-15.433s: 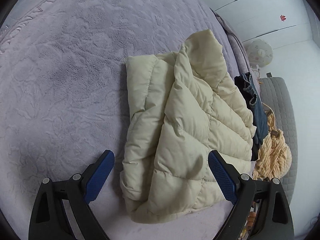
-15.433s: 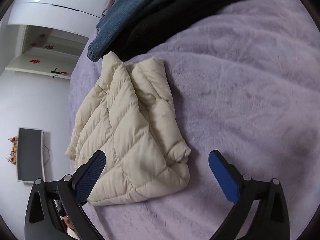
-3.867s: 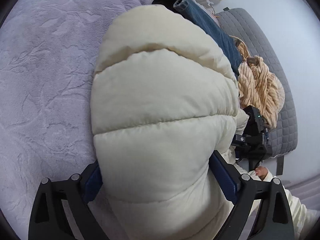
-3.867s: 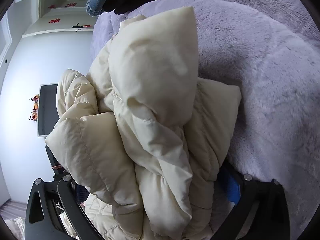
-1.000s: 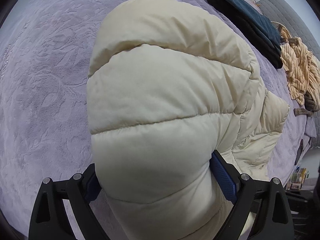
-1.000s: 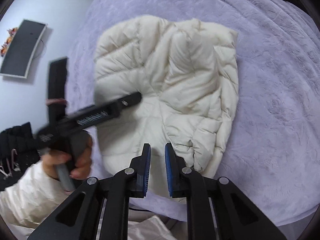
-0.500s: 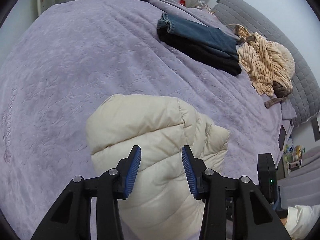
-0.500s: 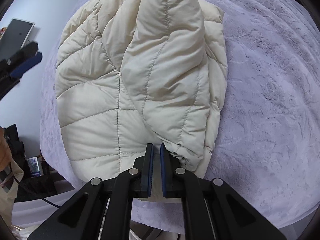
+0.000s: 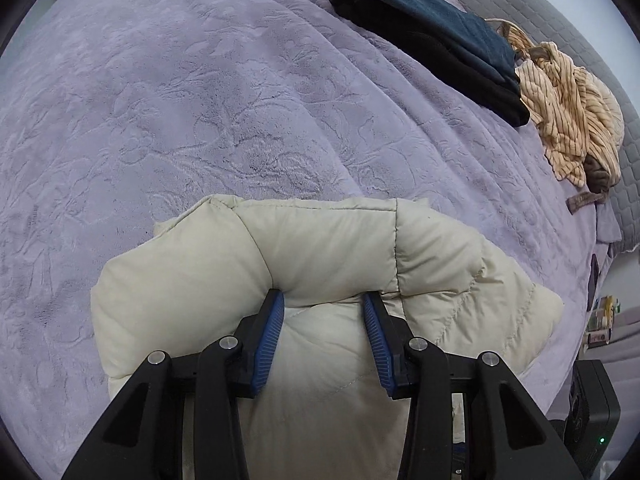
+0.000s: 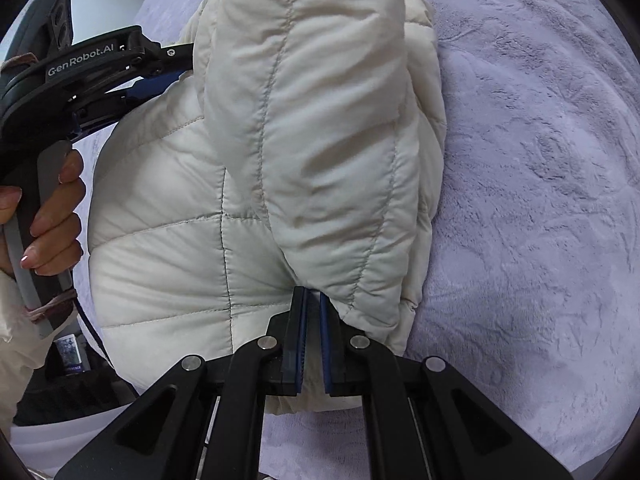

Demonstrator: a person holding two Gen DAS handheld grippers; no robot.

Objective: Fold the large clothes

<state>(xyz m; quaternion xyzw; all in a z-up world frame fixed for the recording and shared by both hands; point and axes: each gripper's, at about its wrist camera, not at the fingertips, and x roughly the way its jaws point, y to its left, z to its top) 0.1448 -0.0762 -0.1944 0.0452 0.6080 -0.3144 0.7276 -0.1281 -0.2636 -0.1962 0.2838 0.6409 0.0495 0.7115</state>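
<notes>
A cream puffer jacket [image 9: 328,248] lies bunched at the near edge of a purple bed cover [image 9: 200,100]. My left gripper [image 9: 323,304] pinches a thick padded fold of it between its blue pads, the jaws part closed. In the right wrist view the jacket [image 10: 312,128] rises in a tall fold. My right gripper [image 10: 313,300] is shut on a thin edge of that fold. The left gripper's body [image 10: 80,80] and the hand holding it show at the left of that view.
Folded blue jeans on a black garment [image 9: 432,36] lie at the far right of the bed. A striped tan garment [image 9: 572,108] is heaped beside them, by a grey headboard [image 9: 592,32]. Small items stand on the floor past the bed's right edge [image 9: 600,320].
My left gripper has closed onto a fold of the jacket. My right gripper has stayed shut on the edge and the jacket fold now stands taller and nearer to it.
</notes>
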